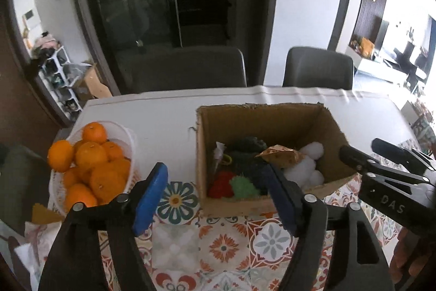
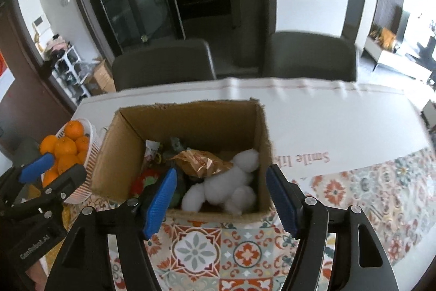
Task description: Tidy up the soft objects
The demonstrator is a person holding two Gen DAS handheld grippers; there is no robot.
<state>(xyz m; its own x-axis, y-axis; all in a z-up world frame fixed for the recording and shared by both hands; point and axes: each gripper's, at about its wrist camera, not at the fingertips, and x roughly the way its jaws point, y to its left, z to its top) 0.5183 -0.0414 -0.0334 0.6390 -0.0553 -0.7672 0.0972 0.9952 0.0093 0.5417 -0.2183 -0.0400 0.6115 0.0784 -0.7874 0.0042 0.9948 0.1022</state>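
Lower frame: your left gripper (image 1: 218,198) and right gripper (image 2: 219,198) both stand with tongs apart, empty. Centre: the cardboard box (image 2: 179,116) holds the white plush toy (image 2: 231,187) at its lower right. Judged light and squashy; pinch its rounded body, avoiding the crinkly foil wrapper (image 2: 201,162).

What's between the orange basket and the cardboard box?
Only bare tabletop between the basket and box, clearest in the left wrist view.
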